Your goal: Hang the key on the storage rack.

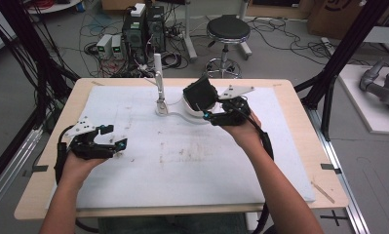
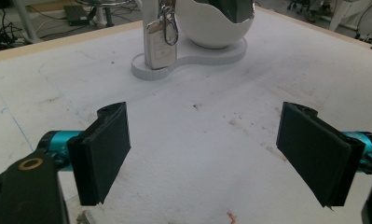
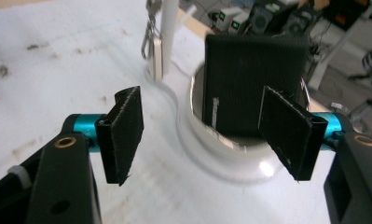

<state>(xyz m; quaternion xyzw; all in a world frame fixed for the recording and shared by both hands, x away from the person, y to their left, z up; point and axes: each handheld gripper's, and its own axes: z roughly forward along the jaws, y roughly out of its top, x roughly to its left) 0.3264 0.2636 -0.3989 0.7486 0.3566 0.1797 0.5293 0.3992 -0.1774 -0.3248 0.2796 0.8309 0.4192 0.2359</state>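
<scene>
Wallet (image 3: 249, 84), black and square, stands upright in the white bowl (image 3: 230, 158), its top well clear of the rim; I take the bowl as landmark. The table (image 1: 133, 195) carries a white mat (image 1: 182, 161), with the bowl at its far middle on a white base (image 2: 193, 58). Just beside the bowl a post (image 1: 158, 80) rises from the same base, and a key fob (image 2: 160, 44) hangs from it. Right gripper (image 3: 207, 135) sits at the bowl's near side, jaws spread wide, nothing between the pads, the wallet just beyond them. Left gripper (image 2: 202, 149) rests well apart from the bowl, near the mat's left edge, jaws wide and empty. Judged step: either a release just made or a reach for the wallet; cannot tell which. If a grasp, the right pads must bracket the wallet's flat faces above the rim before closing.
</scene>
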